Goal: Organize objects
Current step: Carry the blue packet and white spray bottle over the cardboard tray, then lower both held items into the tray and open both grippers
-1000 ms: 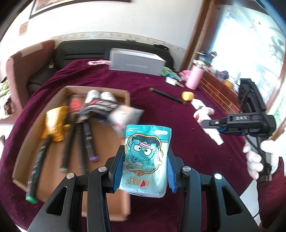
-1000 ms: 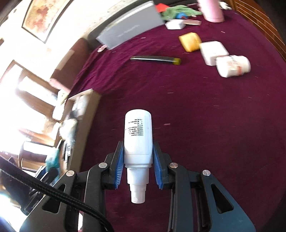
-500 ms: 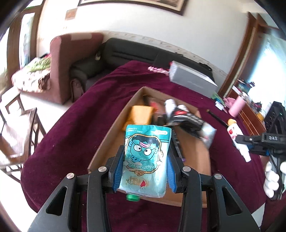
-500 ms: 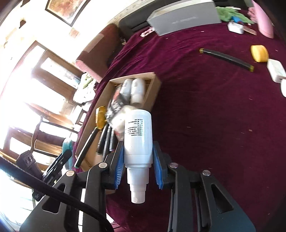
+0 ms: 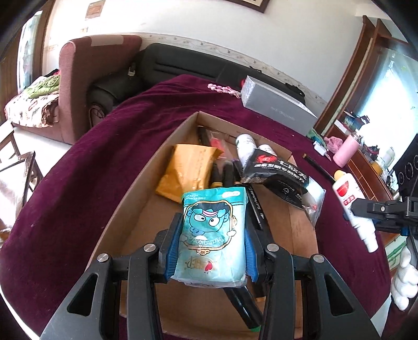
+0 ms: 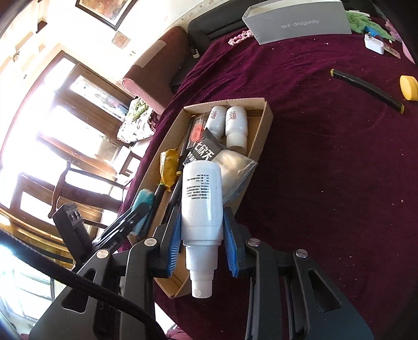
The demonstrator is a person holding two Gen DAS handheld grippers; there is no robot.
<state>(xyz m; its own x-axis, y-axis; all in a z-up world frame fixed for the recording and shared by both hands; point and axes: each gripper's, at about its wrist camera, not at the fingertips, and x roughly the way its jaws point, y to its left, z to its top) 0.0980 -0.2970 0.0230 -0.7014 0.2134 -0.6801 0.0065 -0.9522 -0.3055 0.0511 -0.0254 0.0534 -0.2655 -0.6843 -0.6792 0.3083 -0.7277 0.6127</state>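
My left gripper (image 5: 212, 245) is shut on a teal cartoon snack packet (image 5: 213, 232) and holds it over the near part of an open cardboard box (image 5: 135, 198). The box holds a yellow packet (image 5: 186, 170), a black packet (image 5: 277, 175), two white bottles (image 6: 230, 123) and several dark pens. My right gripper (image 6: 201, 235) is shut on a white spray bottle (image 6: 201, 201), nozzle toward the camera, above the box's near right edge (image 6: 262, 133). That bottle also shows in the left wrist view (image 5: 352, 204).
The box lies on a table with a maroon cloth (image 6: 326, 157). On the cloth lie a grey carton (image 6: 297, 23), a black stick (image 6: 365, 90), a yellow sponge (image 6: 408, 87) and a pink cup (image 5: 346, 153). A sofa (image 5: 86, 86) stands beyond the table.
Both grippers have moved toward the box with their objects held. The left gripper has come closer over the box. The right gripper has swung left, toward the box edge.
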